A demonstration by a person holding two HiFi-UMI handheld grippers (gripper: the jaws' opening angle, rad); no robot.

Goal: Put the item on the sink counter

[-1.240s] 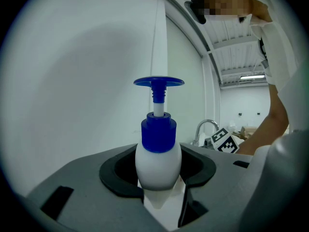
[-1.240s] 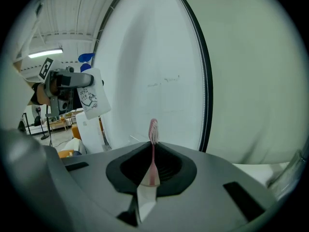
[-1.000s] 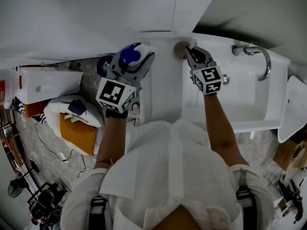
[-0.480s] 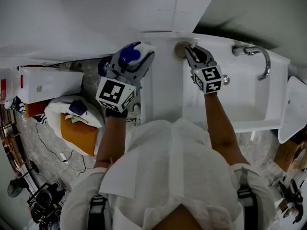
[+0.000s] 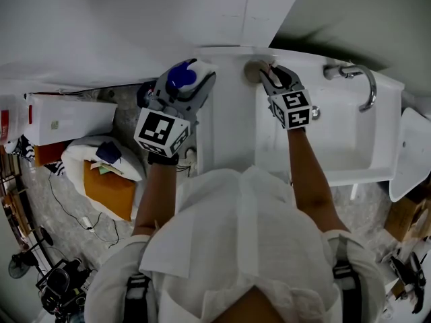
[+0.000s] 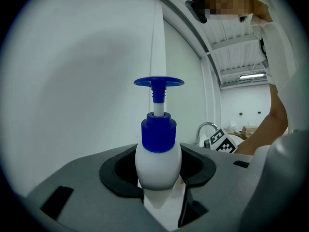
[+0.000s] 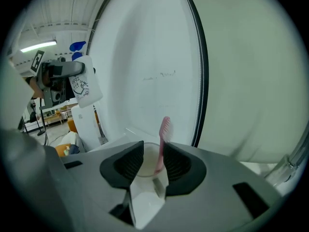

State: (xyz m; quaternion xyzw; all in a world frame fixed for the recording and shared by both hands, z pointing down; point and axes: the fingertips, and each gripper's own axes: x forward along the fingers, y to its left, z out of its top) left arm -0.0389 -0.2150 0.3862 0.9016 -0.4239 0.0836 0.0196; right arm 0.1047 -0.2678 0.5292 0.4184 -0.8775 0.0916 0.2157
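Jaws of the left gripper (image 6: 157,170) are clamped on the white body of a pump bottle (image 6: 158,153), which is upright between them with its blue pump head above. The right gripper (image 7: 152,157) is opening its jaws. A translucent cup (image 7: 147,159) stands between its pads on the sink counter (image 5: 229,120), with a pink toothbrush (image 7: 164,129) leaning inside.

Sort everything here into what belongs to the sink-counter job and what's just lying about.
Job: pump bottle in the left gripper; cup with pink toothbrush, right gripper opening around it; sink counter.
Lying about: faucet, white box, orange bag.
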